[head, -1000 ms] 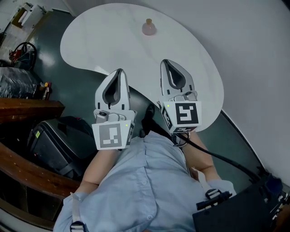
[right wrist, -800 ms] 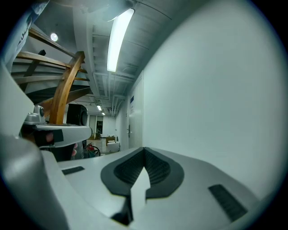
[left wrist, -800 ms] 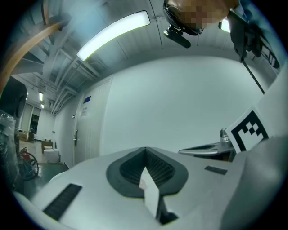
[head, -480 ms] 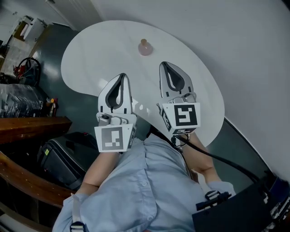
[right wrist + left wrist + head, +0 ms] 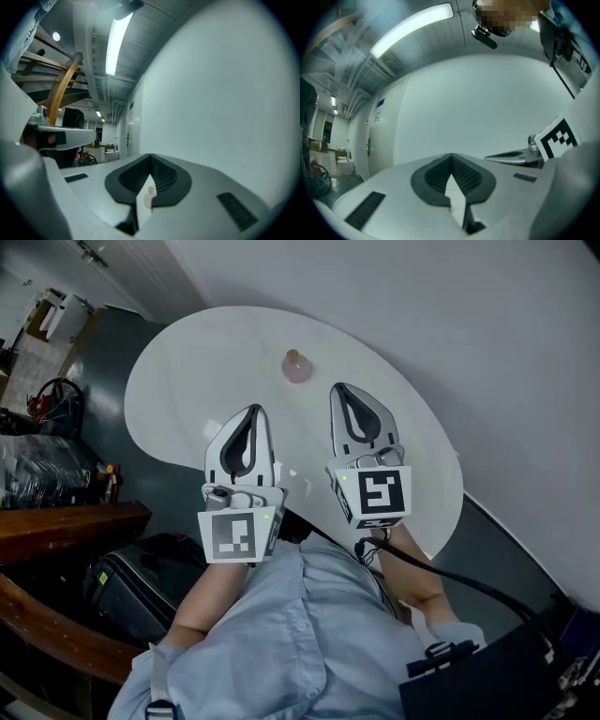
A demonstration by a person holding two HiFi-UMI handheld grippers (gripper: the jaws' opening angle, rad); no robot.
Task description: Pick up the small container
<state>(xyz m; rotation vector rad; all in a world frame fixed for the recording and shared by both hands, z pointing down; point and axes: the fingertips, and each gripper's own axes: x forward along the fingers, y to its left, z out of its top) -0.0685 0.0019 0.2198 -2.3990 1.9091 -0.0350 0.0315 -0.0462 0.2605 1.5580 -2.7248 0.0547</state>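
The small container, a pale pink jar with a tan knob lid, stands on the white rounded table near its far edge. Both grippers are held level over the near part of the table. My left gripper is shut and empty, below and left of the jar. My right gripper is also shut and empty, just right of the jar and a little short of it. In the right gripper view the container shows small through the slit behind the closed right gripper. The left gripper view shows only the wall beyond the closed left gripper.
A plain white wall runs right behind the table. On the floor to the left are a black bag and a wooden rail. A black cable trails from the right gripper toward a dark case.
Both grippers have moved forward over the table, closer to the container. Their jaws have stayed shut.
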